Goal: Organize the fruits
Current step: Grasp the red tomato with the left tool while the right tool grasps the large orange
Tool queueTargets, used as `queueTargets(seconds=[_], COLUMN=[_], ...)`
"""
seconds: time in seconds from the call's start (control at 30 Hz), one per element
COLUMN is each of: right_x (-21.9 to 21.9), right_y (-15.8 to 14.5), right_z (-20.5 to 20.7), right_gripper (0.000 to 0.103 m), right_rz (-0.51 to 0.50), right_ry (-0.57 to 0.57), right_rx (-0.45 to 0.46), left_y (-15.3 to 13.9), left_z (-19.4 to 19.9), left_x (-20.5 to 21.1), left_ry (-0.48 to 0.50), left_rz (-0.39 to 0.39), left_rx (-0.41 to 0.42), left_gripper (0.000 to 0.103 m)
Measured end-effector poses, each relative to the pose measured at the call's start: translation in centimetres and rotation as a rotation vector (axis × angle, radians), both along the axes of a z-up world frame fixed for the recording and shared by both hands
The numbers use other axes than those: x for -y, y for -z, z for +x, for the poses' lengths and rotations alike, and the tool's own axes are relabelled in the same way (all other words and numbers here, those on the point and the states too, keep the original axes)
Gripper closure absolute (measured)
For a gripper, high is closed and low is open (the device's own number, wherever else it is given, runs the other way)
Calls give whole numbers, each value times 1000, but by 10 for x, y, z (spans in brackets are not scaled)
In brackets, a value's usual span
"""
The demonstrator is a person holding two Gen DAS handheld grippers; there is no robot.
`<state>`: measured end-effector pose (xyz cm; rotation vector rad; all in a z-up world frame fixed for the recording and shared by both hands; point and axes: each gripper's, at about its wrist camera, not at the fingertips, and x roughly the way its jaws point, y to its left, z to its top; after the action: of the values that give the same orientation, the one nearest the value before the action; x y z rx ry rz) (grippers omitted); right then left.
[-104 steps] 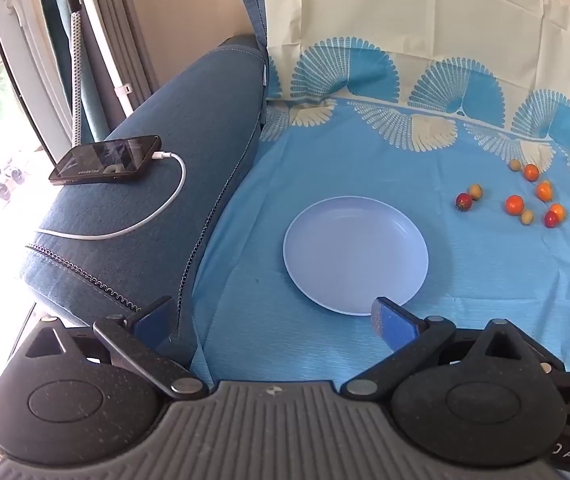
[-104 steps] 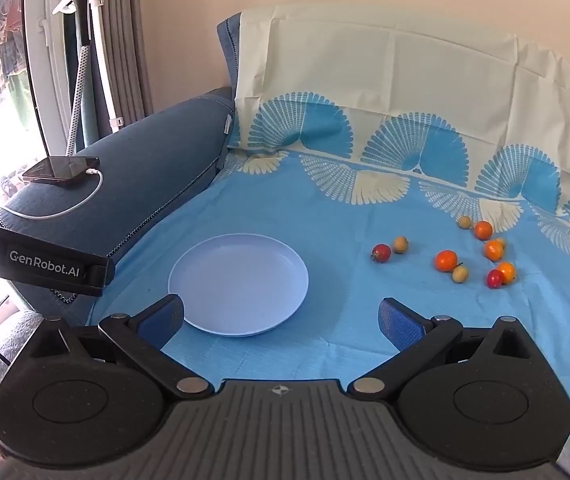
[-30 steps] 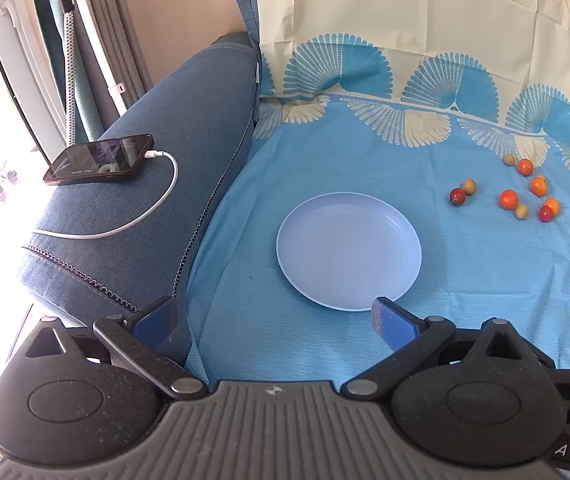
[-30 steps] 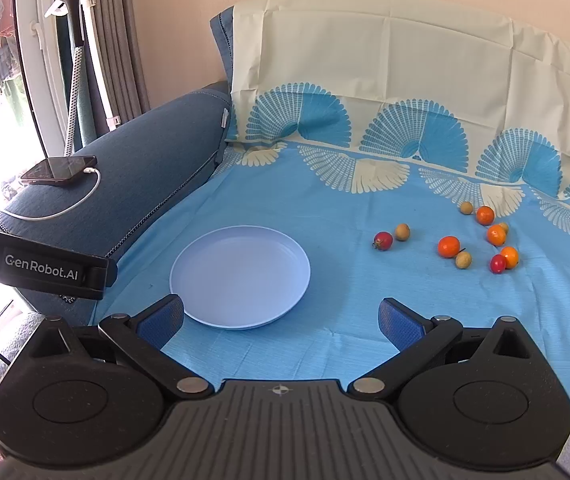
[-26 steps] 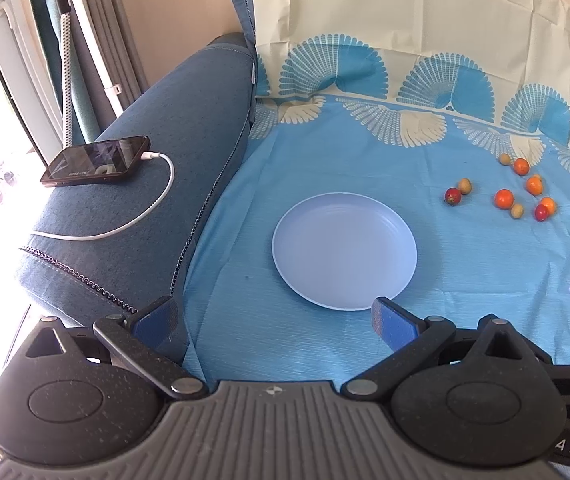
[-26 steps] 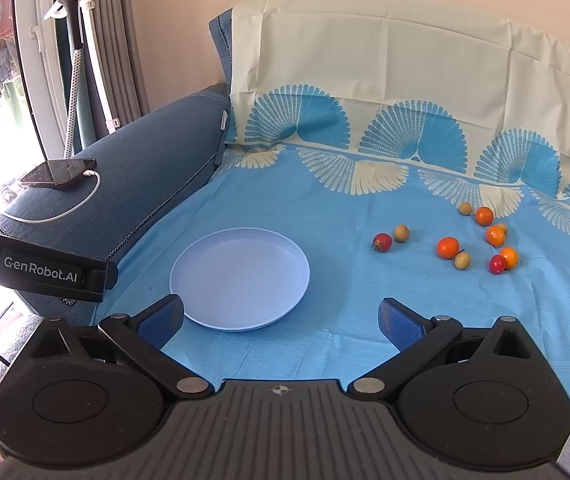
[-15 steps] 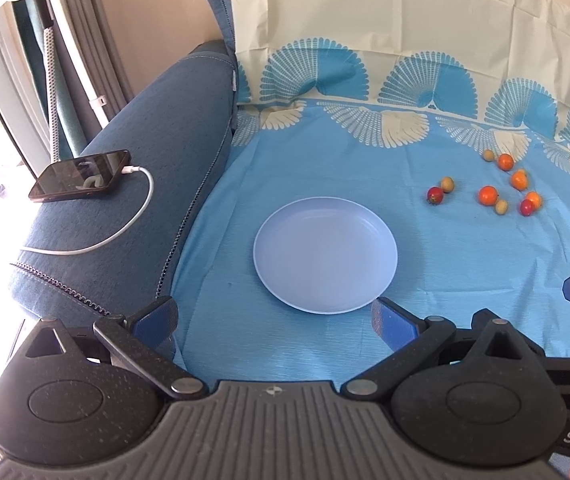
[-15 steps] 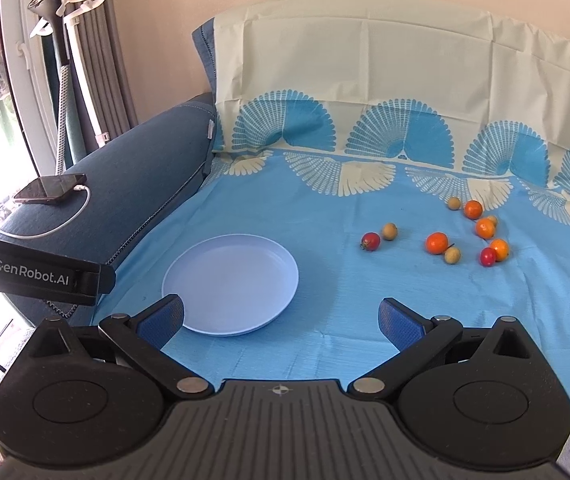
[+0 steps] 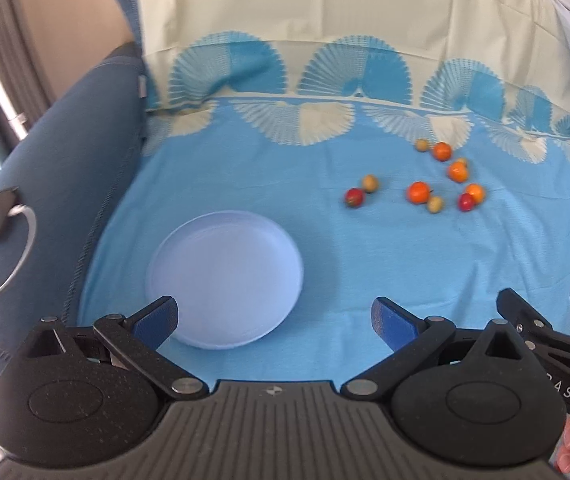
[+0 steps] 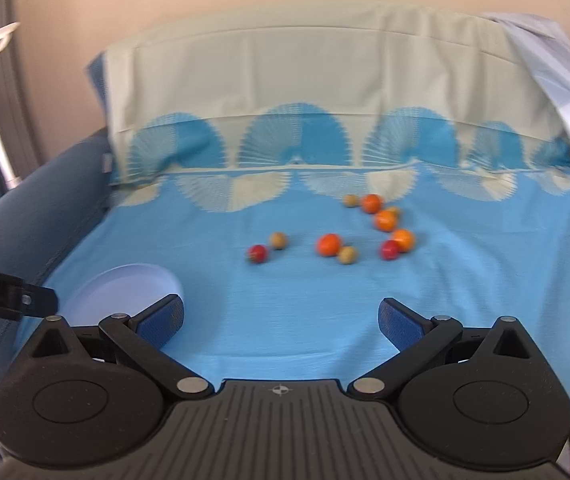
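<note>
At the lower right of the left wrist view, the right gripper (image 9: 547, 308) carries white letters "AS" on its black body; other lettering blurs.

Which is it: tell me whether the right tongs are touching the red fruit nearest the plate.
Apart. The right wrist view shows the right tongs open, with bare blue sheet between them and the red fruit.

- The left gripper (image 9: 273, 318) was black textured plastic with blue-padded fingers (image 9: 156, 316); silver pivot screws
- The right gripper (image 10: 281, 320) matched it; ribbed grey base
</note>
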<state>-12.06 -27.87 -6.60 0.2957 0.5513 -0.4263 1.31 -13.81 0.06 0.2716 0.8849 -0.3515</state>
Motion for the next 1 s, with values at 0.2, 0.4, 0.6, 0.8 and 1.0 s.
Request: queueTargets(seconds=[0.2, 0.4, 0.6, 0.8, 1.0], right_x=[63, 125, 197, 244, 260], right_y=[26, 62, 100, 143, 167], right_z=[9, 61, 134, 200, 222], right_gripper=[0, 0, 0, 1, 1], right_rz=[-17, -82, -21, 126, 152], right_ry=[142, 223, 255, 243, 264], right_rx=[-41, -96, -146, -220, -279], left_y=[28, 90, 139, 175, 189], left_z=[50, 124, 183, 226, 240], left_x=[79, 148, 187, 196, 187], left_ry=[77, 103, 85, 52, 45], left_rz=[34, 80, 131, 146, 120], left_rx=[-11, -107, -116, -177, -197], left_gripper=[0, 0, 0, 0, 9])
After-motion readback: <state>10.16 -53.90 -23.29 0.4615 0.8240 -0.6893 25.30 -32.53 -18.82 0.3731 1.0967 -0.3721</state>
